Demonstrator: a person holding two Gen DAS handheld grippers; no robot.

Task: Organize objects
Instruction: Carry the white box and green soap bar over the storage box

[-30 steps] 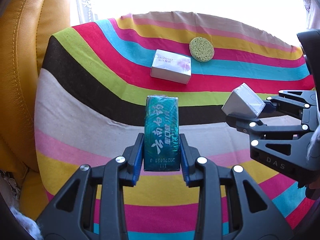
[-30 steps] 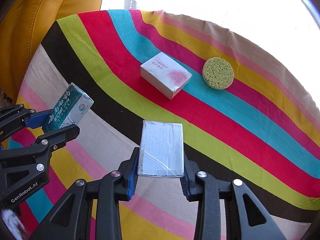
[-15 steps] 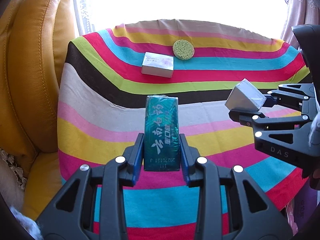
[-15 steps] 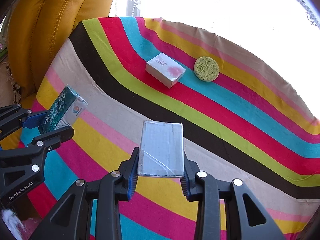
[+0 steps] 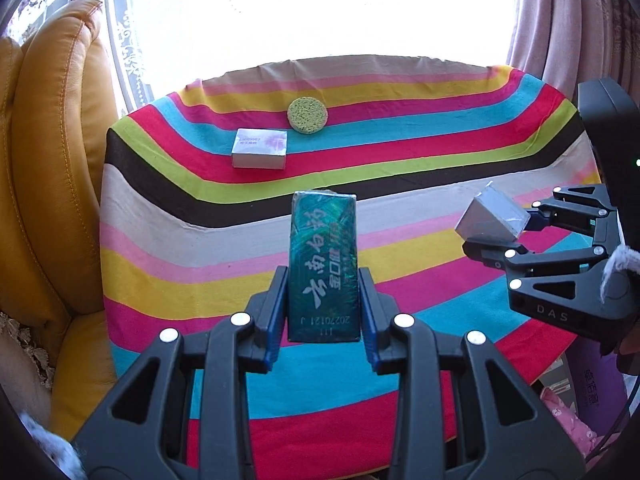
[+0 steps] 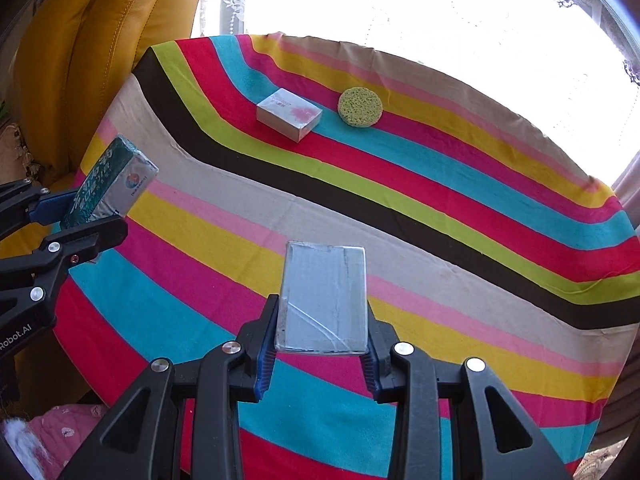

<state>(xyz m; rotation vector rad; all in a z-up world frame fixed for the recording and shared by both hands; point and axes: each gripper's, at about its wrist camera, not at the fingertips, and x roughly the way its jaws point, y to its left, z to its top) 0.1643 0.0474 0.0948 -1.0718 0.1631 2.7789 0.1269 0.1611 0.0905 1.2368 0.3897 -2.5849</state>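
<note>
With both grippers loaded, you were mid-carry above the near half of the table point(image 6: 500, 208), nothing set down yet. Your left gripper point(image 5: 323, 304) was clamped on the green pack point(image 5: 323, 264), pads pressing its long sides near the bottom end, pack standing out along the fingers, clear of the cloth. Your right gripper point(image 6: 320, 332) was clamped likewise on the silver box point(image 6: 324, 300), also clear of the cloth. The right wrist view showed the pack over the table's left edge; the left wrist view showed the box toward the right edge. The two loads sat well apart.

Left on the table: a white box point(image 6: 289, 114) flat near the far left corner, and a round sponge point(image 6: 360, 107) just beside it, nearer the far edge, the two not touching.

Judgement: this was the transport step, with placement to come. No bin or tray showed, so the destination was unclear; a spot by the white box seemed likely. The next move called for lowering each load flat before you eased the jaws, one side at a time, keeping clear of the sponge.
</note>
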